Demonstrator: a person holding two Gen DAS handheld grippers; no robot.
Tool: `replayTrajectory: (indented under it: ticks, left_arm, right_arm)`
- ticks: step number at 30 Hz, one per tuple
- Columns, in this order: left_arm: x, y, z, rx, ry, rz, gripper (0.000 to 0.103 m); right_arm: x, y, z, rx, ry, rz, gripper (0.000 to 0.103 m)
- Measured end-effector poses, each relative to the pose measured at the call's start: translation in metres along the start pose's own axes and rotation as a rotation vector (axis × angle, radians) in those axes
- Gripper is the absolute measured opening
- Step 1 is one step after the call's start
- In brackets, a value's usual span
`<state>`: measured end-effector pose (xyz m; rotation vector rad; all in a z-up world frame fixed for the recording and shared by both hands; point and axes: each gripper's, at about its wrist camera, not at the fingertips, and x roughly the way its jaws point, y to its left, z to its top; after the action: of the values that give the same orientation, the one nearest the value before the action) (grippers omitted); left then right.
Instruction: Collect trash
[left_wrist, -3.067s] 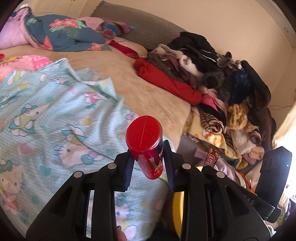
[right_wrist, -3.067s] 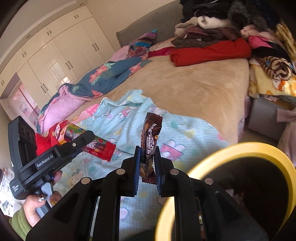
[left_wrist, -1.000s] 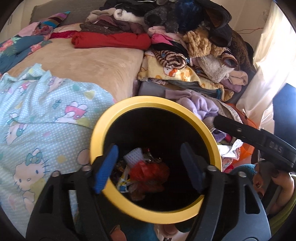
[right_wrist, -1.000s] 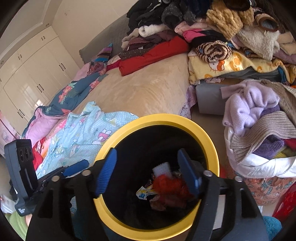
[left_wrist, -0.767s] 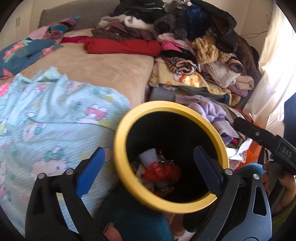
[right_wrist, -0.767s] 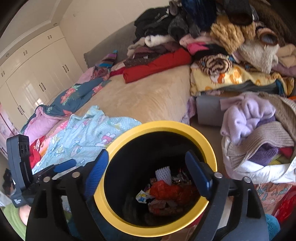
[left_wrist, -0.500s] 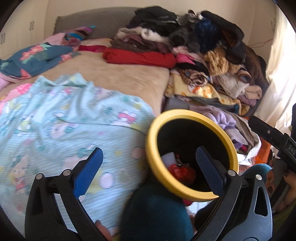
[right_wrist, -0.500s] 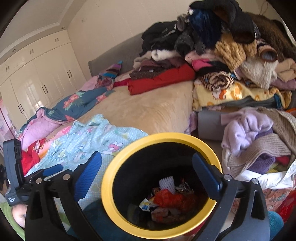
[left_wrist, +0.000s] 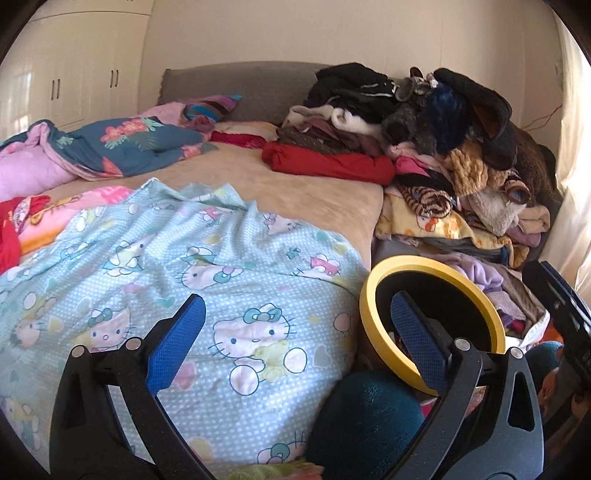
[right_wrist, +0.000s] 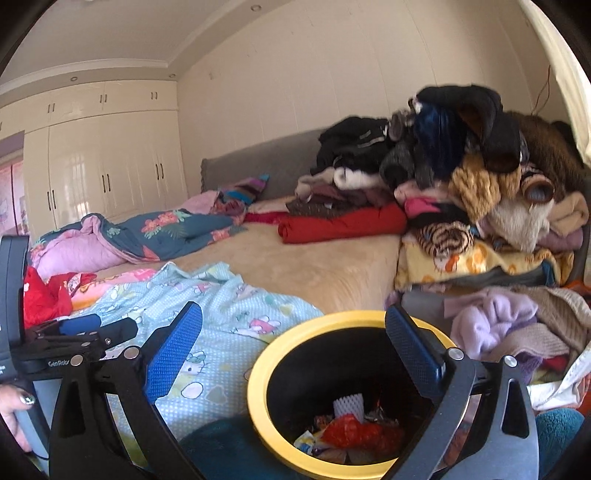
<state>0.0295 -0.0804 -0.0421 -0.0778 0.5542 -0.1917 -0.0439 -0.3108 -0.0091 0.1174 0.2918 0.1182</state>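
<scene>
A black bin with a yellow rim (right_wrist: 258, 387) stands beside the bed, low in the right wrist view. Inside lie a red wrapper (right_wrist: 347, 432), a white foam net (right_wrist: 349, 404) and other scraps. My right gripper (right_wrist: 293, 310) hangs above the bin's near side, open, with nothing between its blue pads (right_wrist: 173, 350). My left gripper (left_wrist: 295, 299) is open and empty too. It points over the Hello Kitty sheet (left_wrist: 229, 266), with the bin's rim (left_wrist: 428, 260) behind its right finger. In the right wrist view the left gripper's body (right_wrist: 92, 332) shows at the left edge, held by a hand (right_wrist: 14, 406).
A tall heap of clothes (left_wrist: 461, 140) covers the right side of the bed, with a red roll (left_wrist: 332, 166) in front. A floral quilt (left_wrist: 129, 144) lies at the back left, a red cloth (right_wrist: 44, 295) at the left. White wardrobes (right_wrist: 103, 177) line the far wall. Something teal (left_wrist: 362, 417) sits below the bin.
The red tube and brown snack wrapper held earlier are out of the jaws. Both grippers widened over the bin, then lifted and swung toward the bed; the bin slid low and right.
</scene>
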Motion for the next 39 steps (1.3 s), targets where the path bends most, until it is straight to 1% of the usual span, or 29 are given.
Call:
replayTrajectory:
  ticks: [4, 8, 12, 17, 39]
  left_arm:
    - [-0.004, -0.001, -0.001, 0.007, -0.022, 0.004, 0.092]
    - [-0.008, -0.007, -0.004, 0.039, -0.048, 0.003, 0.092]
    - [-0.009, -0.012, -0.005, 0.045, -0.056, -0.016, 0.092]
    - [-0.01, -0.016, -0.007, 0.058, -0.062, -0.013, 0.092]
    - [-0.01, -0.014, -0.007, 0.054, -0.064, -0.011, 0.092]
  right_arm:
    - [-0.001, 0.002, -0.002, -0.008, -0.016, -0.021, 0.097]
    - [0.001, -0.004, -0.005, 0.008, -0.017, -0.053, 0.097]
    - [0.002, -0.006, -0.008, 0.011, -0.014, -0.069, 0.097]
    - [0.002, -0.005, -0.01, 0.008, -0.019, -0.068, 0.097]
    - [0.002, -0.006, -0.012, 0.02, -0.016, -0.076, 0.097]
